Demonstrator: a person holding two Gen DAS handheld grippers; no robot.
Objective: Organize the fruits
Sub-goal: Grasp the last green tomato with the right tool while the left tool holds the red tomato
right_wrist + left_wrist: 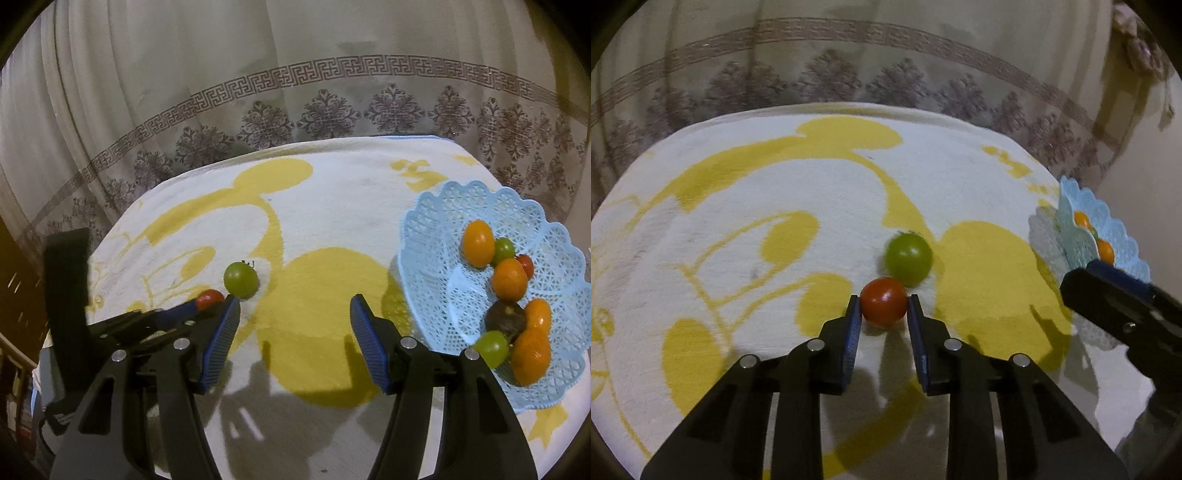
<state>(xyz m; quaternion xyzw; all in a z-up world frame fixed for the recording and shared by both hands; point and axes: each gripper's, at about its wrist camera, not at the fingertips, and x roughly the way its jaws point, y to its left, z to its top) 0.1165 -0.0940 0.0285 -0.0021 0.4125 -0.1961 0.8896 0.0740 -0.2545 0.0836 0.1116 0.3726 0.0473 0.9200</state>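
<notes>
A red tomato (882, 302) sits on the white and yellow cloth, and my left gripper (882, 308) is shut on it, both blue pads pressing its sides. A green tomato (908, 257) lies just beyond it, touching or nearly so. In the right wrist view the same red tomato (209, 298) peeks out past the left gripper's fingers (173, 312), with the green tomato (241, 279) beside it. My right gripper (295, 312) stands open over the cloth with nothing between its fingers. The light blue lattice basket (436, 236) at the right holds several orange, green, red and dark fruits.
The cloth-covered table (332, 184) ends at a patterned curtain (295, 92) behind. From the left wrist view the basket (1115, 236) shows edge-on at the far right, behind the right gripper's black body (1115, 302). A dark upright object (66, 280) stands at the left table edge.
</notes>
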